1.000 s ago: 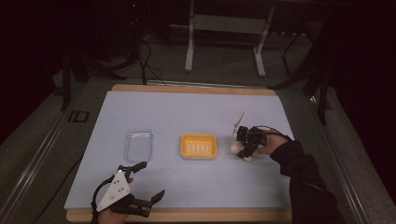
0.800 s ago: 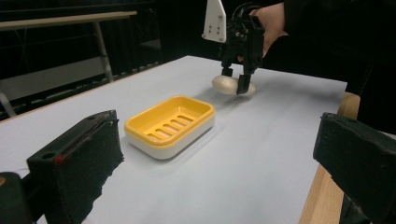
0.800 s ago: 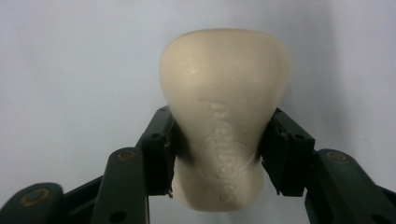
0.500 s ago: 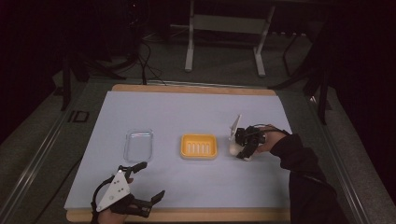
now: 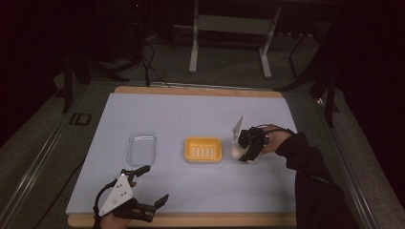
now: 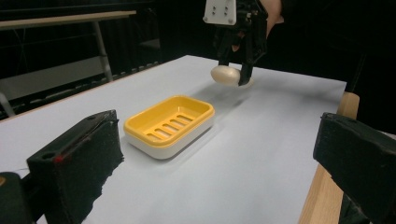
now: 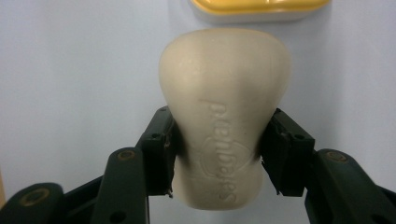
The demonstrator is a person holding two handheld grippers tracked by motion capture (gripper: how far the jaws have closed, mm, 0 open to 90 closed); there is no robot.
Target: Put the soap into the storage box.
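A cream soap bar (image 7: 224,93) with embossed lettering sits between the black pads of my right gripper (image 7: 219,154), which is shut on its sides. In the high view that right gripper (image 5: 243,151) holds the soap bar (image 5: 236,150) low over the table, just right of the yellow soap dish (image 5: 204,149). The left gripper view shows the soap bar (image 6: 226,75) beyond the slotted dish (image 6: 170,122). My left gripper (image 5: 155,182) rests near the table's front edge, jaws wide apart and empty (image 6: 219,149).
A clear plastic tray (image 5: 142,148) lies left of the dish. The white table top (image 5: 191,109) has a wooden edge at front and back. A metal stand and cables are on the floor behind the table.
My right gripper has shifted a little to the left with the soap, closer to the yellow dish. The left gripper has stayed where it was.
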